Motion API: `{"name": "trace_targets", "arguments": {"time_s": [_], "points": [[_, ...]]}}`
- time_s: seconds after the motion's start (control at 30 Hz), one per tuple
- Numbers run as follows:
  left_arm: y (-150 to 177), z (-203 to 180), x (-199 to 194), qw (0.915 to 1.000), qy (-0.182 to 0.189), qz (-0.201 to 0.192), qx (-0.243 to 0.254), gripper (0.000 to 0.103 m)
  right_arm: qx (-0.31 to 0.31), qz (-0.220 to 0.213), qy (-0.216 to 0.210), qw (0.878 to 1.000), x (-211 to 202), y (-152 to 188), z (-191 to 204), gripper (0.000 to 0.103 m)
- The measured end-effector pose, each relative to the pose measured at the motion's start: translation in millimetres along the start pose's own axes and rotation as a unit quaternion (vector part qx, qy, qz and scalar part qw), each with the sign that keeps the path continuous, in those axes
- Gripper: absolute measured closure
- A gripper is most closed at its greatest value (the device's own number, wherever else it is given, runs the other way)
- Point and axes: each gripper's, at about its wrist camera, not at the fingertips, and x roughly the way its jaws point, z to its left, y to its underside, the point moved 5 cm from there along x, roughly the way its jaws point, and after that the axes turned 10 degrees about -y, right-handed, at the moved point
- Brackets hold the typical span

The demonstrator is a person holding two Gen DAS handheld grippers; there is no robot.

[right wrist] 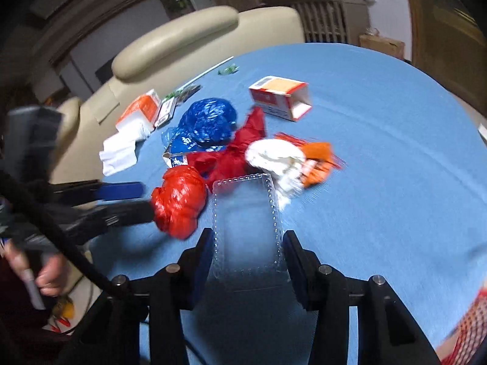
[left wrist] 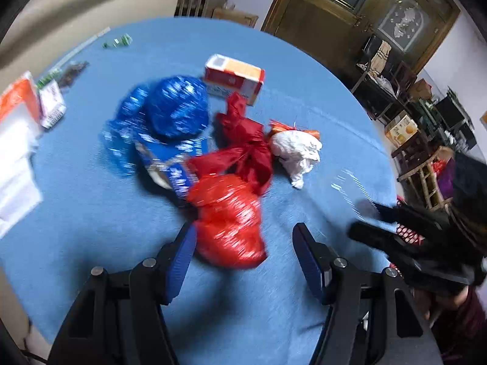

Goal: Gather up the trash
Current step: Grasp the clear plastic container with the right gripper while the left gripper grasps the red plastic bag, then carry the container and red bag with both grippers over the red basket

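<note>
My left gripper (left wrist: 243, 261) sits low centre of the left wrist view, jaws spread, nothing pinched. The red bag (left wrist: 228, 219) lies btwn the two blue pads, close to the left pad; can't tell if it touches, pic is blurred. From the right wrist view that same gripper (right wrist: 146, 200) comes in from the left edge, fingers either side of the red bag (right wrist: 178, 200).

My right gripper (right wrist: 246, 255) is bottom centre of its own view, w/ a clear plastic tray (right wrist: 246, 228) btwn the pads. Both pads sit against the tray's crimped side edges, so I read it as pinched. In the left view the right gripper (left wrist: 362, 222) shows as a dark blur at the right edge.

Rest of the trash is piled mid-frame on the blue tablecloth (left wrist: 91, 213): blue bag (left wrist: 176, 109) upper left of the red one, dark red crumpled bag (left wrist: 243, 146) btwn them, white wad (left wrist: 296, 149) to the right w/ an orange wrapper (right wrist: 319, 161) beside it. Red-and-orange carton (left wrist: 234, 76) lies open-ended further back, apart from the pile. Tissue pack (right wrist: 140, 112) and white paper (right wrist: 118, 152) at the left edge of the cloth. Beige chair (right wrist: 182, 45) behind the table, upper left.
</note>
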Motion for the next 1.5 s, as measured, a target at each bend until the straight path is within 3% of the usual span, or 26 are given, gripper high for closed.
{"name": "trace_targets", "arguments": {"time_s": [0.07, 0.17, 0.3, 0.6, 0.97, 1.5], "points": [[-3, -3, 10, 0.9999, -0.011, 0.008, -0.010, 0.037, 0.015, -0.014, 0.003, 1.000, -16, 7, -6, 0.054], [-1, -7, 19, 0.9995, -0.018, 0.018, -0.018, 0.057, 0.037, -0.034, 0.007, 0.999, -36, 17, -14, 0.054], [2, -7, 15, 0.9993, -0.022, 0.003, -0.029, 0.064, 0.052, -0.051, 0.009, 0.997, -51, 27, -19, 0.054], [24, -29, -42, 0.9980, -0.040, -0.049, 0.000, 0.066, 0.048, -0.100, 0.014, 0.994, -92, 36, -14, 0.054], [28, -111, -100, 0.9861, -0.067, -0.123, 0.088, 0.066, 0.064, -0.164, 0.026, 0.984, -159, 63, -22, 0.054], [36, -221, -113, 0.9646, -0.089, -0.156, 0.193, 0.065, 0.110, -0.238, 0.052, 0.964, -247, 116, -61, 0.054]]}}
